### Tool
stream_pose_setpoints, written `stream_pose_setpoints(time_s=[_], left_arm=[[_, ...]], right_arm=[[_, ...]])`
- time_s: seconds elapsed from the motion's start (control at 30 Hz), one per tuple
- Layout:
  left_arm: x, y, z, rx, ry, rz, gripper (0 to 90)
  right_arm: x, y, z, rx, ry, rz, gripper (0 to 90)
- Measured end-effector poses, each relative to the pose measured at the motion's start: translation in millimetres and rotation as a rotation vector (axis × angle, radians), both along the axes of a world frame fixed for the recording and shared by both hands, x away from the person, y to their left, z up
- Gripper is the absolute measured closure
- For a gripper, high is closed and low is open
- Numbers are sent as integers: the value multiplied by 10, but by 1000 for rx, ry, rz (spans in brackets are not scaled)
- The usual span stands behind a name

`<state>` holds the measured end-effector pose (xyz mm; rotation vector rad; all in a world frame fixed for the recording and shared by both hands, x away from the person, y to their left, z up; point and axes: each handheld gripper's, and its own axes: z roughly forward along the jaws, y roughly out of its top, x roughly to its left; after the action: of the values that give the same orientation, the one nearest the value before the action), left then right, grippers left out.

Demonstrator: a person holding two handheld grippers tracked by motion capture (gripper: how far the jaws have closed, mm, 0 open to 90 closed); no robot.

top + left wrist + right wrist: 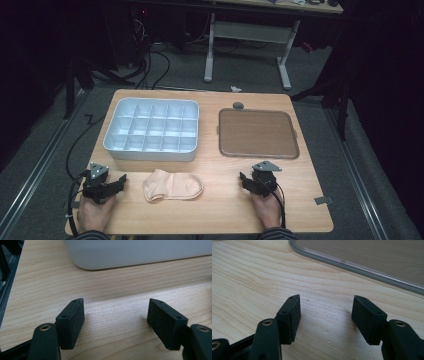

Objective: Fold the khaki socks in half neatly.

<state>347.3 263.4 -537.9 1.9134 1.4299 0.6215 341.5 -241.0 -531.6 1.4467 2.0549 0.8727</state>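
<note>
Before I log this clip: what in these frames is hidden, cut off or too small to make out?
- Small grey object beyond the lid, high view: too small to identify.
- Compartment tray, left gripper view: the top edge cuts it off, leaving an outer wall, so its cells are unseen.
- Sock, high view: whether it is one or a folded pair is unclear.
- Left gripper and right gripper: open, nothing between the jaws.

One sock (172,185), one compartment box (152,129), one lid (257,133), two grippers
</note>
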Motion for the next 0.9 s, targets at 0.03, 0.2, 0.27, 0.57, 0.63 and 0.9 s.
stream_pose_setpoints(time_s=[0.03,0.2,0.27,0.57,0.63,0.9], left_arm=[[0,1,0,0,0,0,306],[-1,1,0,-1,0,0,306],[-1,1,0,-1,0,0,306],[1,1,1,-1,0,-4,307],[2,1,1,-2,0,-4,307],[4,3,2,-5,1,-6,308]], right_arm=[[0,0,0,0,0,0,406],[0,0,0,0,0,0,407],[0,0,0,0,0,0,406],[1,-1,1,1,1,0,409],[3,-5,1,3,0,1,414],[2,-5,2,6,1,-3,418]])
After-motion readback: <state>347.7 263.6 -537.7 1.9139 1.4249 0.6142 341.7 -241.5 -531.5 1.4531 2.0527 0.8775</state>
